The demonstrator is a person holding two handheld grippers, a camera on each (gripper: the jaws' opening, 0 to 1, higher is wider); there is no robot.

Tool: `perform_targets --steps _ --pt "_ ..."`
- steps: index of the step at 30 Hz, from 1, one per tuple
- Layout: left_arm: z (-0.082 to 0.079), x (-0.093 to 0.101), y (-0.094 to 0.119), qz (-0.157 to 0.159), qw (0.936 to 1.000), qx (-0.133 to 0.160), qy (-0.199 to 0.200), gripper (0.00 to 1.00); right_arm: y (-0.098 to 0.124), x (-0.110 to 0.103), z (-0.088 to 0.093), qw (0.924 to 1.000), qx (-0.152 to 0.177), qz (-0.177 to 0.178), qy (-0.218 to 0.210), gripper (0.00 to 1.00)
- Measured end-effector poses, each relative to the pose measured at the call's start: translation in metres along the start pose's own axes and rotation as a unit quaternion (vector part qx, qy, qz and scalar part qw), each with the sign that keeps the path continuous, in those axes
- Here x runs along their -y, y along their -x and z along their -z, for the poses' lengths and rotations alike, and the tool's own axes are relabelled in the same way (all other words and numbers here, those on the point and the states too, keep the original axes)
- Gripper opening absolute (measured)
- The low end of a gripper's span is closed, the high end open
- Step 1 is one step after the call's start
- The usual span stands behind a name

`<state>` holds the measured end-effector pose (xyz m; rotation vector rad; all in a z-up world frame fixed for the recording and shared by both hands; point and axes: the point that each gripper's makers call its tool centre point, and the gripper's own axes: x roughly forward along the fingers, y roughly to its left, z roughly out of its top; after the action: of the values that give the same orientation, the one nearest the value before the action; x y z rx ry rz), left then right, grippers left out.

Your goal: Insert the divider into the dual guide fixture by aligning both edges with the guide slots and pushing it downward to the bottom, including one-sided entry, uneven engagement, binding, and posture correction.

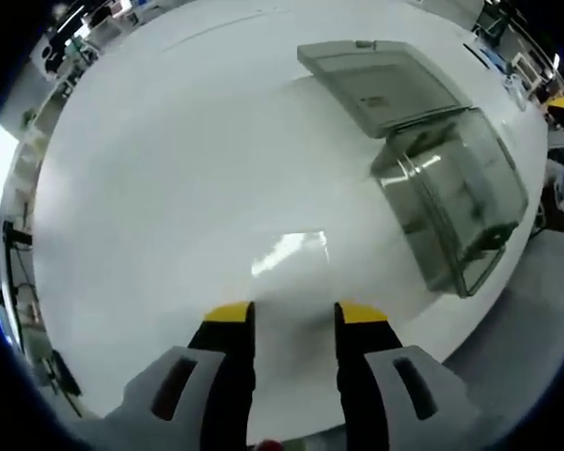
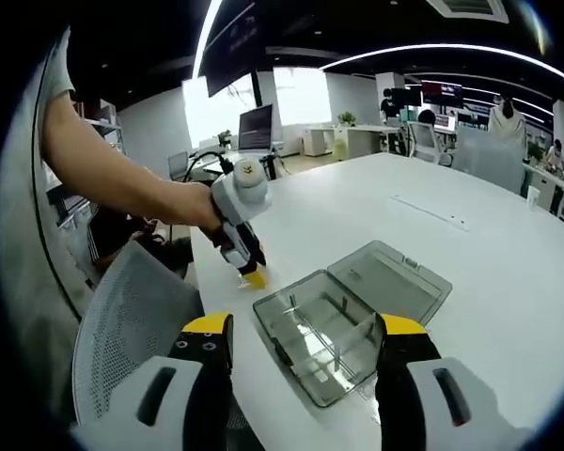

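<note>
Left gripper (image 1: 294,315): hovering low over the white table (image 1: 188,169) near its edge, jaws standing a little apart with bare tabletop between the yellow tips, gripping nothing; in the right gripper view it is showing as a grey and black tool with a yellow tip (image 2: 248,272), pointing down at the table's near left edge, just left of the box.
Person's arm (image 2: 122,178): reaching in from the left in the right gripper view, the hand wrapping the left gripper's handle.
Mesh chair (image 2: 132,319): sitting off the table's left edge, below that arm.
Clear box (image 1: 451,202): lying on the table to the right of and beyond the left gripper's tips, well apart from them, near the table's right edge; its hinged lid (image 1: 381,80) is lying open flat behind it. In the right gripper view the box (image 2: 320,338) is sitting at the table's near edge.
Divider (image 2: 365,329): a clear upright panel appearing to stand inside the box; whether its edges are seated in slots I cannot tell.
Right gripper (image 2: 305,329): hanging above the box, jaws spread wide, box showing between them, holding nothing.
</note>
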<state>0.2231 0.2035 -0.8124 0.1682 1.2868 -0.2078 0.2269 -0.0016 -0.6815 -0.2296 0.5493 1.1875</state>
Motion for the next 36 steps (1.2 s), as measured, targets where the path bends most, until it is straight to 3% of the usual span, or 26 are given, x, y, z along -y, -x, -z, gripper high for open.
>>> perform_targets --steps 15,36 --pt "0.006 0.004 0.004 0.013 0.9999 0.002 0.002 0.29 0.003 0.002 0.001 1.0000 0.001 -0.001 -0.001 0.58" --pt "-0.008 0.019 0.028 0.070 0.9937 0.073 0.049 0.29 0.004 -0.002 0.004 0.9999 0.007 -0.011 -0.009 0.57"
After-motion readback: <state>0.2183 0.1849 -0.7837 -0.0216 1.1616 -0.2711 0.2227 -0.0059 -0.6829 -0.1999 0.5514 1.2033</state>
